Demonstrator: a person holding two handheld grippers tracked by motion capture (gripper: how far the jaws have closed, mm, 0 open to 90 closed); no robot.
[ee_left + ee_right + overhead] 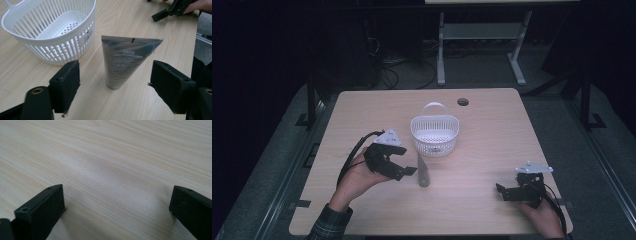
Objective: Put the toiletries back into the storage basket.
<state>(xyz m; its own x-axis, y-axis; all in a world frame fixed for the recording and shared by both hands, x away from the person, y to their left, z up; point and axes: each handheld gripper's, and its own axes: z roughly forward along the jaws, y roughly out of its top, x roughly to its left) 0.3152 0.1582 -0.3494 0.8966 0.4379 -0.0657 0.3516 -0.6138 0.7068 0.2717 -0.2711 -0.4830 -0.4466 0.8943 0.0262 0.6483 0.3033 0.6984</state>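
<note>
With our left gripper (115,80) gaping wide and empty around the tube (125,61) lying on the table (492,130) just beside the basket (435,134), we judge it light, soft and slick, best pinched mid-body, while our right gripper (512,192) rests open and empty

Looked like a lab or office workroom. Dim, with a bare wooden desk (492,145), tangled cables (387,70) on grey carpet (482,70), another desk frame (482,35) behind.

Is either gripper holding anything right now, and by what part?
Nothing is held. The left gripper is open around the standing tube without touching it; the right gripper is open over bare table.
</note>
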